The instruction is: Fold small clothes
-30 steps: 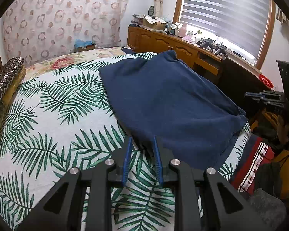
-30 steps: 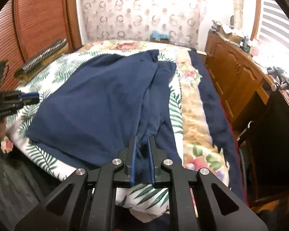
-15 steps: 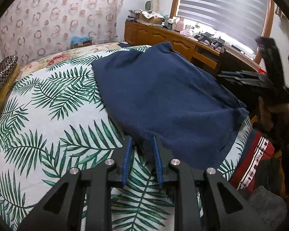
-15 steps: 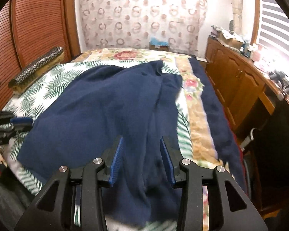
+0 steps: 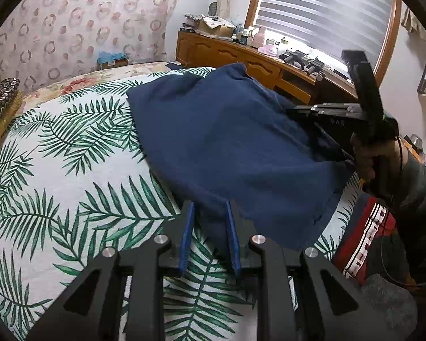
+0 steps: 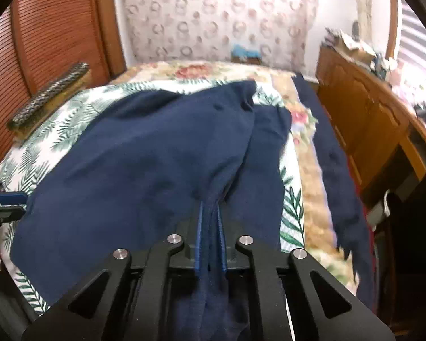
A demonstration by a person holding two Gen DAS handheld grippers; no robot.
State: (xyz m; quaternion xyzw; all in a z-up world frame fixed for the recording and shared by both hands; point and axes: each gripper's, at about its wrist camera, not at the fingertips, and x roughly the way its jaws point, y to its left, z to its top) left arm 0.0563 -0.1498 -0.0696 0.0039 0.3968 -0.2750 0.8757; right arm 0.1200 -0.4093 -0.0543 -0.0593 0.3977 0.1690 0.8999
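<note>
Both tongs pinch the navy garment (image 5: 230, 147) on the bed (image 5: 56, 170): left tongs (image 5: 208, 227) its corner, right tongs (image 6: 210, 227) a bunched fold that may drag crooked.

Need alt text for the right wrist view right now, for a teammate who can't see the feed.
The right gripper is shut on a bunched fold of the navy garment, which lies spread over the palm-leaf bedspread. The left gripper shows at the left edge; a wooden dresser stands to the right.

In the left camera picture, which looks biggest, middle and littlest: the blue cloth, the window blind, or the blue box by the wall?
1. Blue cloth, biggest.
2. Window blind.
3. Blue box, littlest.
The cloth is nearest the camera, so that helps it look big.
</note>
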